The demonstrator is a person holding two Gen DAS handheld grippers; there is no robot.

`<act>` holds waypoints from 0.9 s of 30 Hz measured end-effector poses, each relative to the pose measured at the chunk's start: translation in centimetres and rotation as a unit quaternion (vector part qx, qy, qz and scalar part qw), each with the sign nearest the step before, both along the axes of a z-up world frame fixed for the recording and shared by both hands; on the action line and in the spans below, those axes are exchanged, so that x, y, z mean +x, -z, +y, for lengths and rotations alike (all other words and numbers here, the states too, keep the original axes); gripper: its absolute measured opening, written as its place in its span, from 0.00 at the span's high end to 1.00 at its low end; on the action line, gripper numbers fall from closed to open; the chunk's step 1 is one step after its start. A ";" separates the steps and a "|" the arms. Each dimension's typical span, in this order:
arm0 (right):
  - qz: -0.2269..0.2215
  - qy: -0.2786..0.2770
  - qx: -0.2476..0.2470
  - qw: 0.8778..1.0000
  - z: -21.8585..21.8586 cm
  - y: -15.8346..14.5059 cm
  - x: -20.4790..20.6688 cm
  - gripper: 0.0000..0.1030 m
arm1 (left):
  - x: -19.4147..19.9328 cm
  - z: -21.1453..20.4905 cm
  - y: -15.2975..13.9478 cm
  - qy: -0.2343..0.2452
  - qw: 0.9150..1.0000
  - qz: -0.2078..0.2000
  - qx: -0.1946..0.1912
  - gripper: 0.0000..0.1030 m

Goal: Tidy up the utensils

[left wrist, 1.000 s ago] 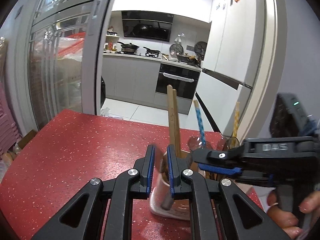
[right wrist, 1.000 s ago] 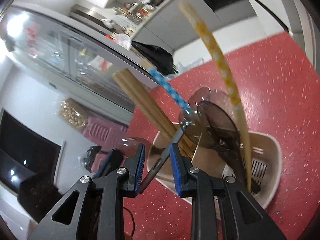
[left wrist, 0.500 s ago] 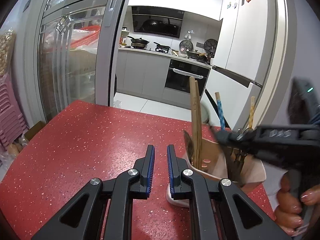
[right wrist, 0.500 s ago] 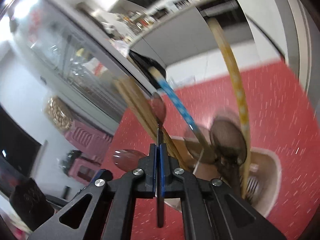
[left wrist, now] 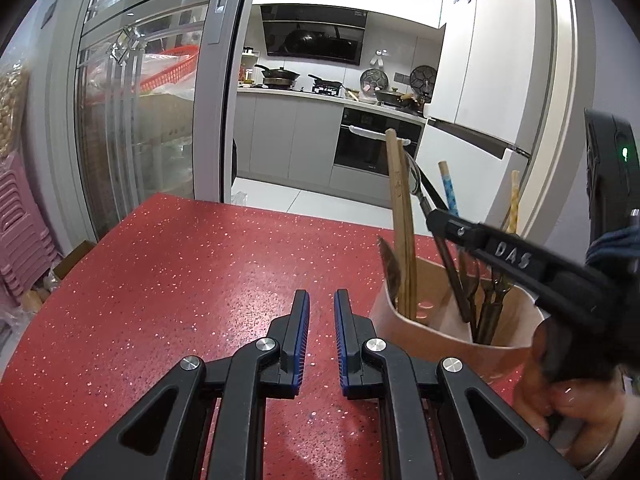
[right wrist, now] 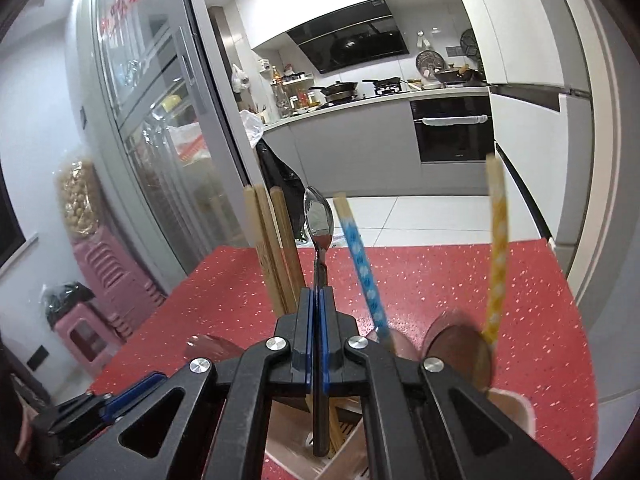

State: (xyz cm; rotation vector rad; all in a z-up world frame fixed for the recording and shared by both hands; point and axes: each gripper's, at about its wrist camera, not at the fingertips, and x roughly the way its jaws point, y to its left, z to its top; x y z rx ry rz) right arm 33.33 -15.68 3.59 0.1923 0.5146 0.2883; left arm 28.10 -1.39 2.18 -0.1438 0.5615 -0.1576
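A beige utensil holder (left wrist: 424,332) stands on the red table (left wrist: 200,280), just right of my left gripper (left wrist: 320,312). That gripper is open a narrow gap with nothing in it. In the holder stand wooden chopsticks (left wrist: 400,232), a blue-patterned handle (left wrist: 450,192) and a yellow-patterned handle (left wrist: 512,200). My right gripper (right wrist: 316,300) is shut on the handle of a metal spoon (right wrist: 318,220). The spoon's bowl points up and away, and its lower end hangs over the holder (right wrist: 516,408). The chopsticks (right wrist: 272,248) rise just left of the spoon.
Dark spoon bowls (right wrist: 460,344) lean at the holder's rim. The red table's far edge (left wrist: 320,216) faces a kitchen doorway. A glass sliding door (left wrist: 132,120) and pink stools (right wrist: 104,288) are at the left. A hand (left wrist: 560,392) holds the right gripper beside the holder.
The right jaws closed on the spoon's handle, and the gripper rolled upright and rose with it. In the left wrist view the holder went from between the fingers to their right.
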 end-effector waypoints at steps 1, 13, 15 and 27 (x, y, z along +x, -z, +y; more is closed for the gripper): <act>-0.002 0.003 0.001 1.000 0.2 0.4 -0.1 0.97 | 0.0 0.1 0.2 0.000 1.000 0.002 -0.002 0.63; 0.034 0.004 0.003 0.999 -0.5 2.4 -2.4 0.95 | 0.0 0.1 0.9 0.001 1.000 0.017 -0.005 0.63; 0.036 0.000 0.011 0.999 -0.9 1.7 -2.8 0.94 | 0.0 -0.1 0.7 0.003 1.000 0.019 -0.002 0.63; 0.037 0.040 -0.008 0.998 -3.0 -0.2 -8.3 0.46 | -1.2 -0.7 0.4 0.011 0.999 0.025 0.024 0.63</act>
